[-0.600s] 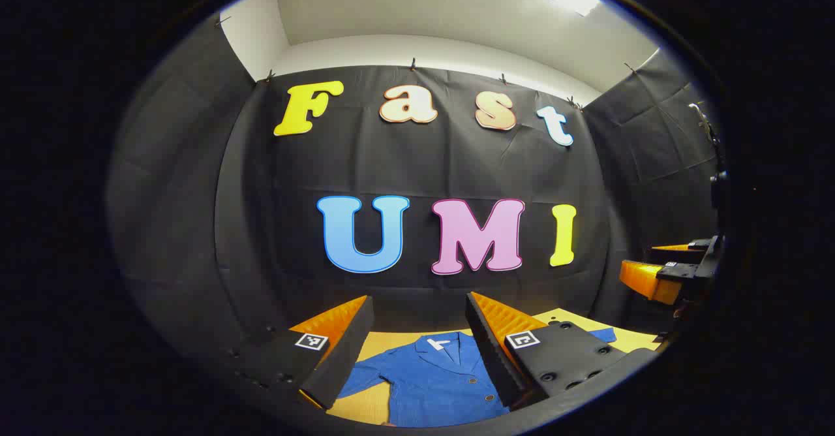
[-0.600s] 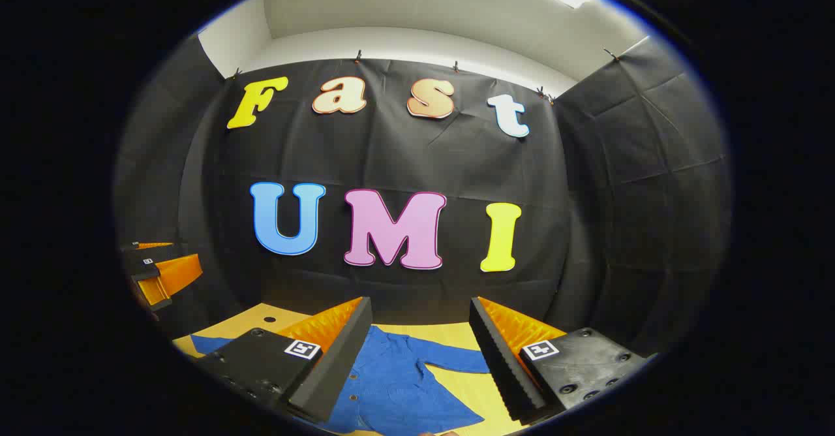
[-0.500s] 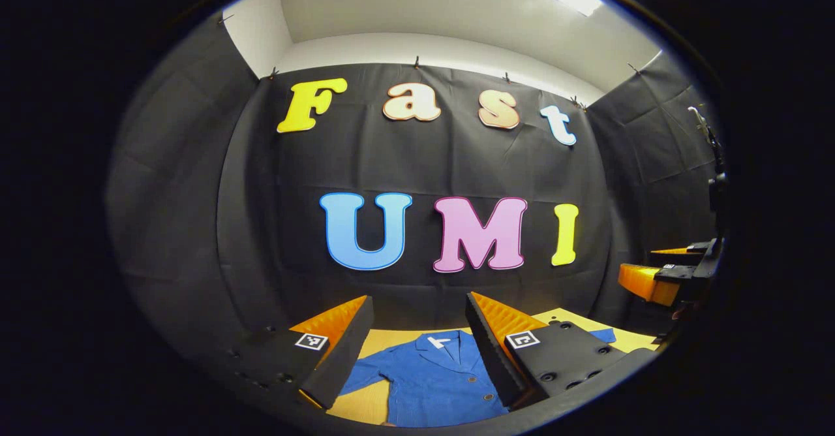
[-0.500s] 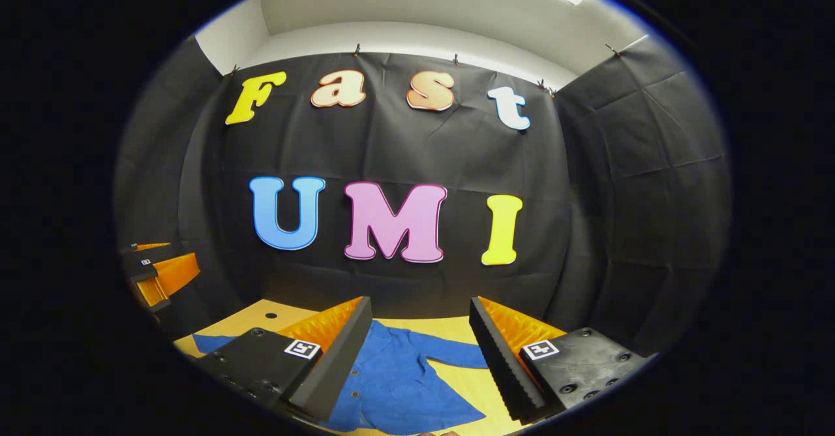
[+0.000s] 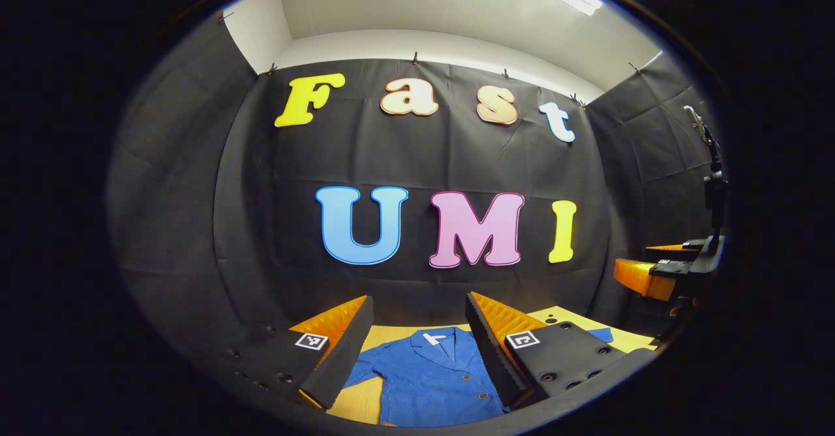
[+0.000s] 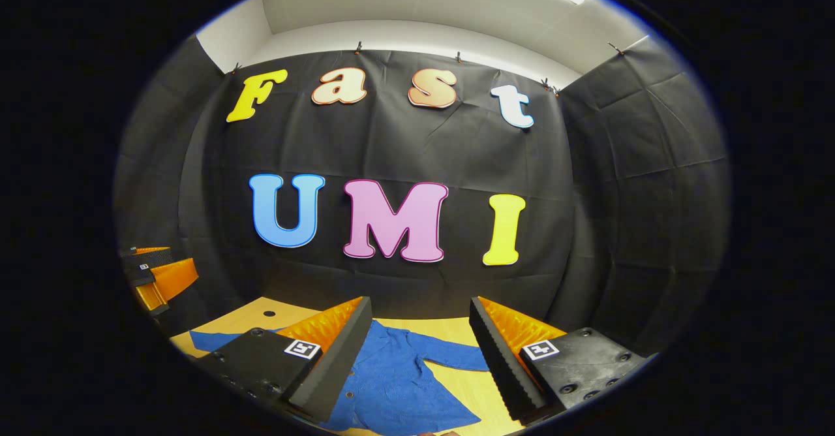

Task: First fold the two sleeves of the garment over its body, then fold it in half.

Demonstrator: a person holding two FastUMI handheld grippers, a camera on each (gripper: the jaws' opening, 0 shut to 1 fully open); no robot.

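Both my left gripper [image 5: 417,331] and right gripper [image 6: 421,335] hang wide, empty, above the shirt [image 5: 430,377] lying flat on the bench [image 6: 450,326]. Pinching both layers could drag the body along.

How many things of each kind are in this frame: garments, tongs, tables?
Blue garment, lying flat with both sleeves spread out: 1
Tongs, both open above the garment, left tongs and right tongs: 2
Yellow table: 1
Total: 4
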